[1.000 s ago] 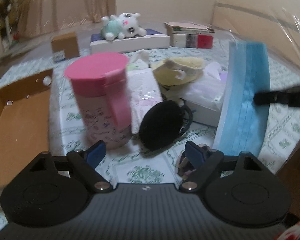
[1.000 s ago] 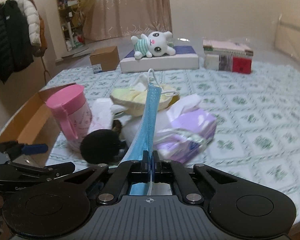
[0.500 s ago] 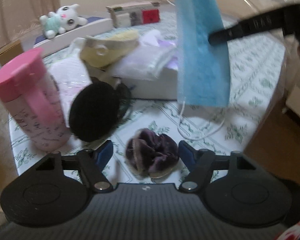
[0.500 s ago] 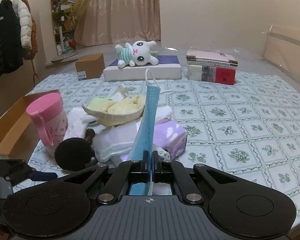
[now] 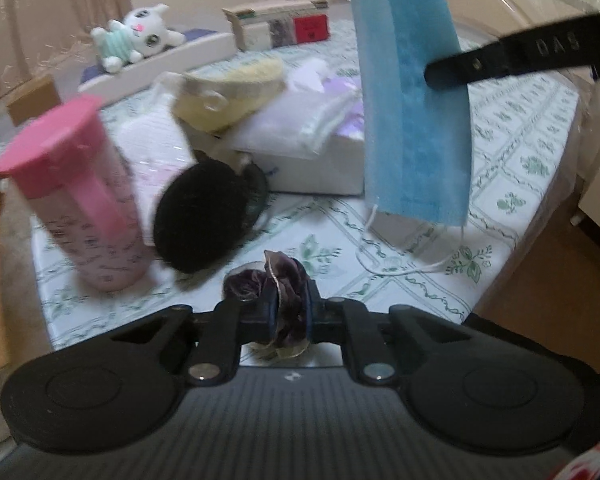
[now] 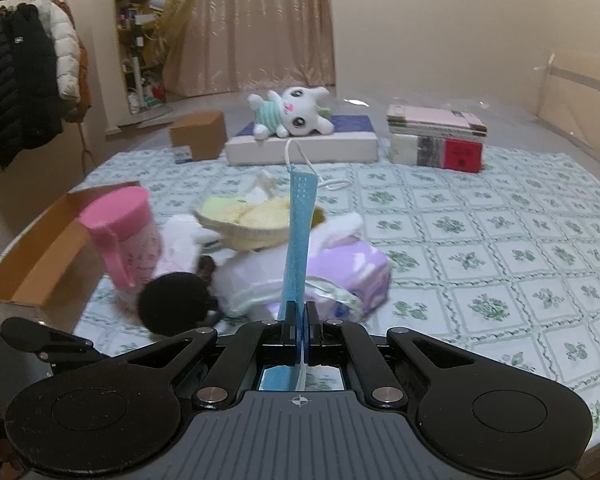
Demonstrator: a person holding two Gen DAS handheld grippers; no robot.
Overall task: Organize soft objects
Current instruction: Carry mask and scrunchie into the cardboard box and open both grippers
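The left gripper (image 5: 290,314) has just been closing, and its 2 blue pads now pinch a dark purple scrunchie (image 5: 274,288) that bunches up between and ahead of them, low over the patterned cloth (image 5: 512,168). Just ahead and to the left of this gripper lies a black round puff (image 5: 202,216), leaning against a pink lidded cup (image 5: 74,196). Farther ahead sit a yellow soft slipper (image 5: 230,94) on a white and lilac tissue pack (image 5: 312,148).

The right gripper (image 6: 299,326) has its jaws pressed tight on a blue face mask (image 6: 298,248), which stands edge-on straight up from its fingertips; 1 white ear loop (image 6: 300,158) curls at the top. In the left wrist view the same mask hangs flat and wide, ahead and to the right, clear of the cloth, with a black finger (image 5: 512,58) of the right gripper crossing it.

Far ahead of both grippers a white plush rabbit (image 6: 290,114) lies on a flat white box (image 6: 302,146), beside a stack of books (image 6: 436,140). An open cardboard box (image 6: 40,264) sits to the left of the right gripper.
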